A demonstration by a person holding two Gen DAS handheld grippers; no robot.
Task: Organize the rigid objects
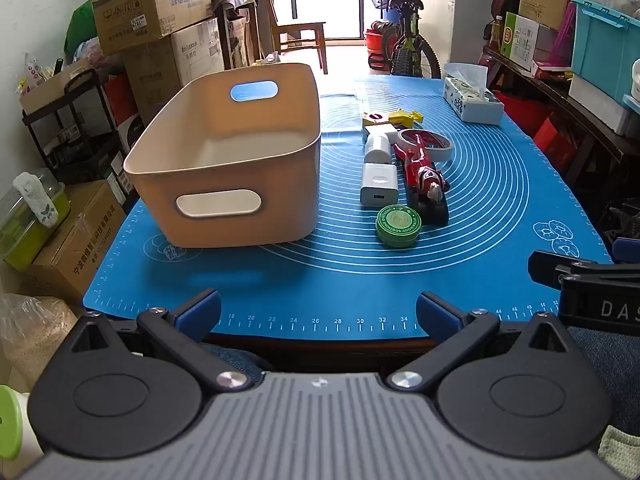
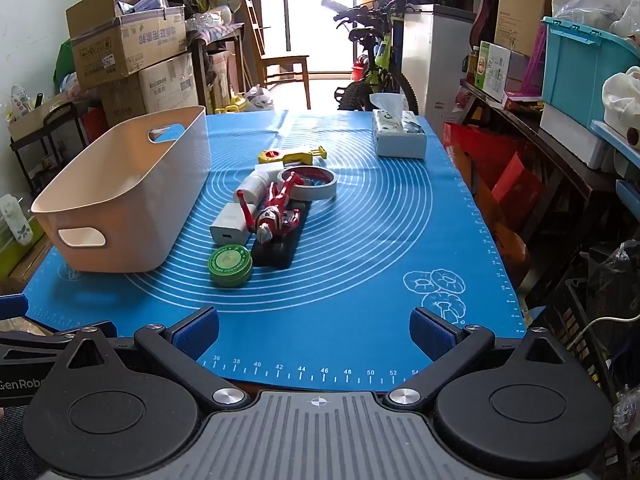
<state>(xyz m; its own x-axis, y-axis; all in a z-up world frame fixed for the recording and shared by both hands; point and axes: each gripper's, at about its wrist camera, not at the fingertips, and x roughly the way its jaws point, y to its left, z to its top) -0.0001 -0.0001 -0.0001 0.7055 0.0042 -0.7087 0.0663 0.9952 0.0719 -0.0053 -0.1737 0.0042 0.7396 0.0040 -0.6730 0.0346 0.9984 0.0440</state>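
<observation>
A beige bin [image 1: 224,184] [image 2: 132,208] with cut-out handles stands on the left of the blue mat [image 1: 500,216] [image 2: 380,240]. To its right lies a row of small things: a round green tin [image 1: 397,226] [image 2: 230,267], a white charger [image 1: 378,184] [image 2: 228,228], a red and silver figure [image 1: 424,172] [image 2: 278,210] on a black base, a white bottle [image 1: 377,147] [image 2: 252,188], a tape roll [image 1: 434,144] [image 2: 316,184] and a yellow toy [image 1: 394,118] [image 2: 292,156]. My left gripper [image 1: 319,314] and right gripper [image 2: 314,334] hang open over the mat's near edge, nothing between their fingers.
A tissue box [image 1: 472,100] [image 2: 400,136] sits at the mat's far right. Cardboard boxes [image 1: 156,8] are stacked left of the table, a bicycle [image 1: 404,40] stands behind it, and a teal crate [image 2: 588,76] rests on shelves to the right.
</observation>
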